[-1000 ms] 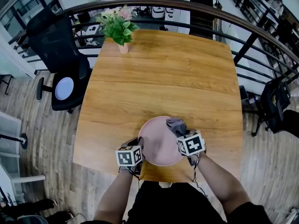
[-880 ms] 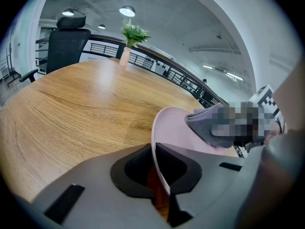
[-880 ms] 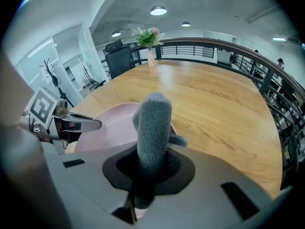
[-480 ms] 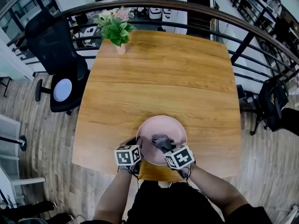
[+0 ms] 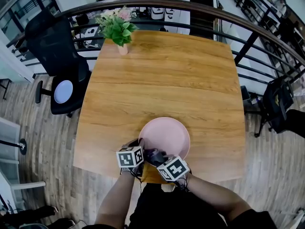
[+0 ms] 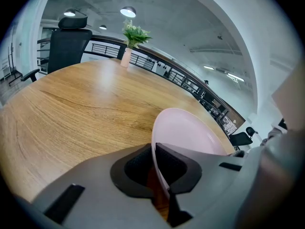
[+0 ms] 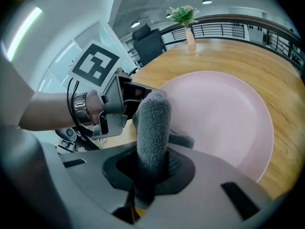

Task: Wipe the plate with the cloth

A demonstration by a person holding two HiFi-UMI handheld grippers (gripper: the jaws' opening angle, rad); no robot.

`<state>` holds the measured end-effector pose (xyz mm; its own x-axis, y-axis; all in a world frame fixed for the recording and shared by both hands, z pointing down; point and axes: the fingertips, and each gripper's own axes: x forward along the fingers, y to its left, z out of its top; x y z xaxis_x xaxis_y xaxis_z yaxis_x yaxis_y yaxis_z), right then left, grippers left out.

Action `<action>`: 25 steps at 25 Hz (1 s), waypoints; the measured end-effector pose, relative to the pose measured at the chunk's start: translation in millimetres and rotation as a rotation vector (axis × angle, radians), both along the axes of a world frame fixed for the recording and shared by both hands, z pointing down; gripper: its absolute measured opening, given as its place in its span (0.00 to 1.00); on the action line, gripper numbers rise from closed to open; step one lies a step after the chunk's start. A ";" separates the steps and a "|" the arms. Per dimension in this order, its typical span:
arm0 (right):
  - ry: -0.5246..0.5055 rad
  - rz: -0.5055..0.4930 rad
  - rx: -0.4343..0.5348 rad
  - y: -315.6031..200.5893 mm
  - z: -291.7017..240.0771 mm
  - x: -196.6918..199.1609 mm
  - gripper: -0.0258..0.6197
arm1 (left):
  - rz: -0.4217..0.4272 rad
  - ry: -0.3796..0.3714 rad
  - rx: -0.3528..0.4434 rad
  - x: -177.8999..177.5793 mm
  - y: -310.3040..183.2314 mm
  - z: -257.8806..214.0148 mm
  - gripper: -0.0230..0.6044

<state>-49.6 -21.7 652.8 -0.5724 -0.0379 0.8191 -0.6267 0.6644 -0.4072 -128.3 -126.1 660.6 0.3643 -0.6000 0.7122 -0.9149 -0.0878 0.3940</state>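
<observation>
Cloth (image 5: 153, 155) has come a long way in the last second. It was out at the far right rim of the plate (image 5: 164, 136), then over the middle, and now it sits at the near-left edge, close to your body. Your right claw (image 5: 156, 157) drew it there in one sweep across the dish. The claw is clamped on the grey fleece, which stands up as a thick roll between the jaws, its tip touching the pink surface just ahead.

Your left claw (image 5: 139, 150) has not shifted. Its jaws are pinched narrow on the plate's near-left rim, which runs straight through the gap, and the dish stays put at the near end of the table (image 5: 162, 80). The two claws are now just beside each other, with the cloth almost against the left one.

That stroke has probably covered a diagonal band only. The surface beyond and to the right of your right claw looks bare, so I would judge the wiping partly done.

For writing, only the black-and-white square markers on the two cubes show, and they carry no letters. No brand or label is readable on the plate or cloth.
</observation>
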 end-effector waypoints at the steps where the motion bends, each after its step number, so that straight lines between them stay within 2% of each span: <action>1: 0.007 -0.011 0.007 0.5 0.5 -0.3 0.12 | -0.001 0.003 -0.001 0.0 0.1 -0.3 0.10; 12: 0.162 -0.142 0.092 -5.4 13.0 29.7 0.12 | 0.001 0.007 -0.002 -0.4 -0.2 0.2 0.10; 22: 0.248 -0.150 0.078 -25.0 18.4 73.7 0.12 | 0.002 0.010 -0.004 -1.4 -0.3 1.2 0.10; 25: 0.275 -0.146 0.111 -40.0 16.5 86.2 0.12 | 0.003 0.011 -0.004 0.2 -0.6 -0.2 0.10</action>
